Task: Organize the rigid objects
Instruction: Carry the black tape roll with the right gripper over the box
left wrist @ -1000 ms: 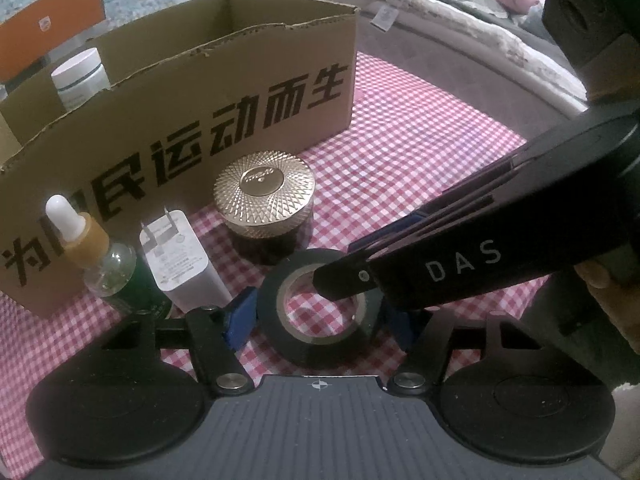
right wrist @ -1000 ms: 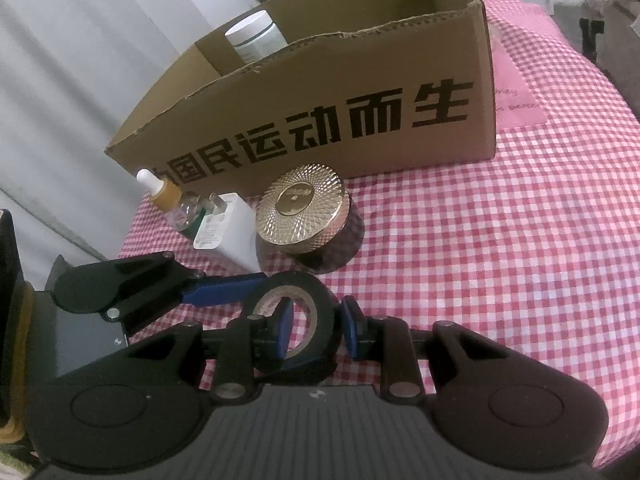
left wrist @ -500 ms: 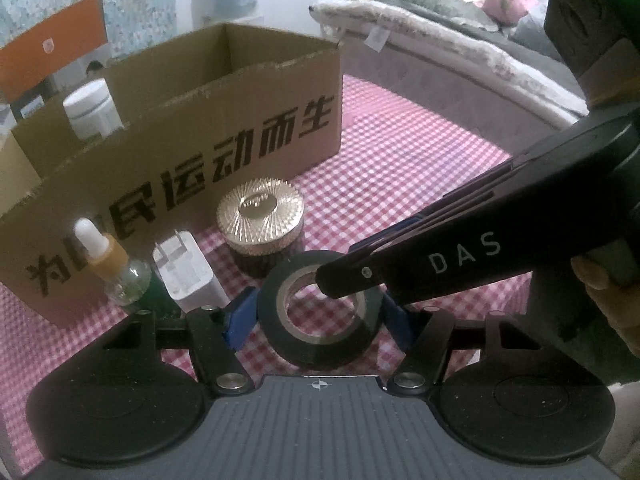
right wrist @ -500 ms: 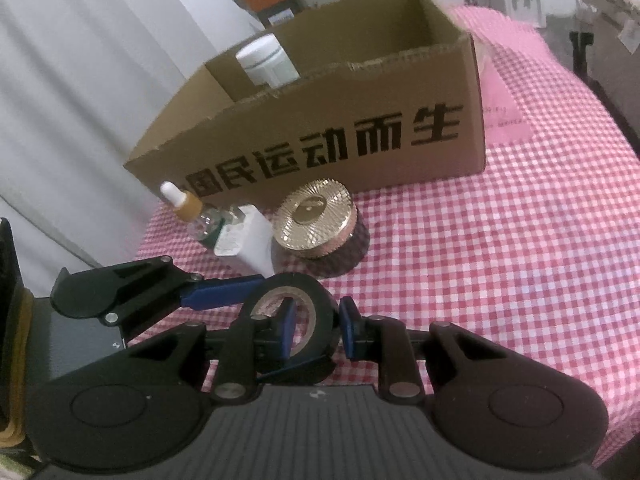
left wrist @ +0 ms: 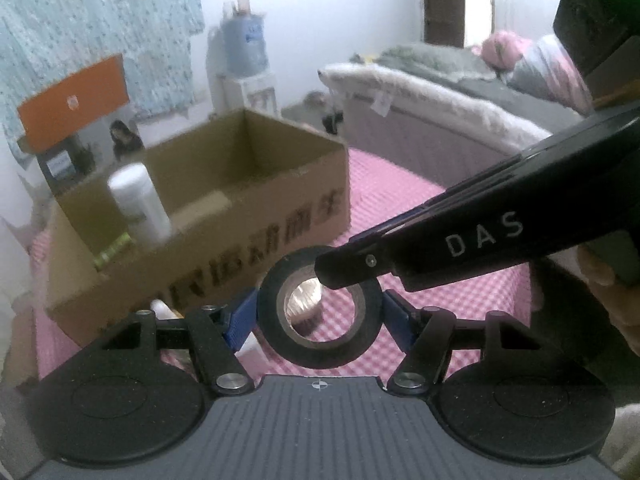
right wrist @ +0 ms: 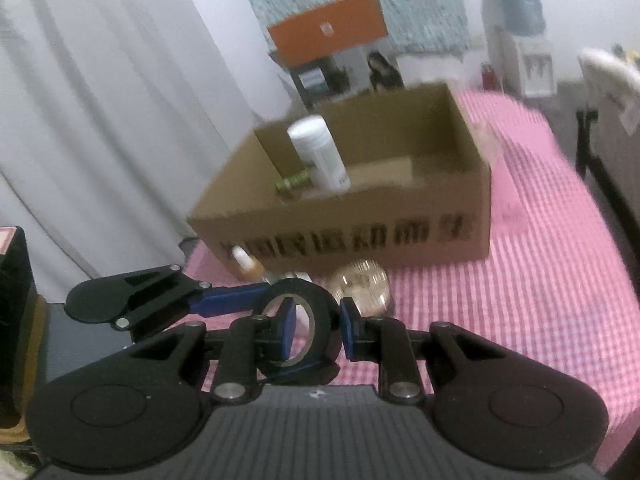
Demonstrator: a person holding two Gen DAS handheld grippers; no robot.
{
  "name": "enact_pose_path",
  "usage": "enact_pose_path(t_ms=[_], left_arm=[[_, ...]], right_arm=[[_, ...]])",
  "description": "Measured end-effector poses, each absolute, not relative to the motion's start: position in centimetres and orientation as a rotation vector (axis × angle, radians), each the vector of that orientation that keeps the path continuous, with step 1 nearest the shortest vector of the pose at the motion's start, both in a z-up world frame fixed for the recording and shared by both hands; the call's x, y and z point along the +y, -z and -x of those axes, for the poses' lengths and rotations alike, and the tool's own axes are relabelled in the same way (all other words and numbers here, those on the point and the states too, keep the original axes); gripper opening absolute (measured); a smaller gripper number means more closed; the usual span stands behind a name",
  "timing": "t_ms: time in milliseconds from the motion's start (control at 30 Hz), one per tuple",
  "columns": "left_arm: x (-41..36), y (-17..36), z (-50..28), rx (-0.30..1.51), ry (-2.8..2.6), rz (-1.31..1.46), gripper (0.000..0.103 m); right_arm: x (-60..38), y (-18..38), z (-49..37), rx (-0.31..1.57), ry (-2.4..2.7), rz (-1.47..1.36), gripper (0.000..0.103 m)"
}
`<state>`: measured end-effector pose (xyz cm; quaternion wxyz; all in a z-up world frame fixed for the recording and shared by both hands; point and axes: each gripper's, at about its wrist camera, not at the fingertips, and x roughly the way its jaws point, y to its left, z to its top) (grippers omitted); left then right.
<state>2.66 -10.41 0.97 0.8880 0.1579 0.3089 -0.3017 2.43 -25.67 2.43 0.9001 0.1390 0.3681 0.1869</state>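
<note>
Both grippers hold one roll of black tape (left wrist: 318, 326) above the pink checked tablecloth (right wrist: 552, 280).

The left gripper (left wrist: 318, 320) clamps the roll's outer sides, while the right gripper (right wrist: 318, 330) pinches its wall, one finger inside the hole. Behind stands an open cardboard box (right wrist: 400, 236) (a white bottle (right wrist: 318, 152) already inside). A gold-lidded jar (right wrist: 362, 286) and a dropper bottle (right wrist: 248, 266) sit in front of it.

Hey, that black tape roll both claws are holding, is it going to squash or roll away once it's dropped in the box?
Tape roll looks stiff: it keeps its round shape under both grips. Set on edge it may roll; flat, probably not.
</note>
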Motion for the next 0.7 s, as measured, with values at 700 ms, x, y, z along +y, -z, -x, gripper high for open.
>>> enact_pose_path(t_ms=[700], left_arm=[[-11.1,-5.1,-16.4,0.704,0.517,-0.282,0.067]], right_arm=[[-24.6,-7.5,-18.4,0.784,-0.500,-0.180,0.025]])
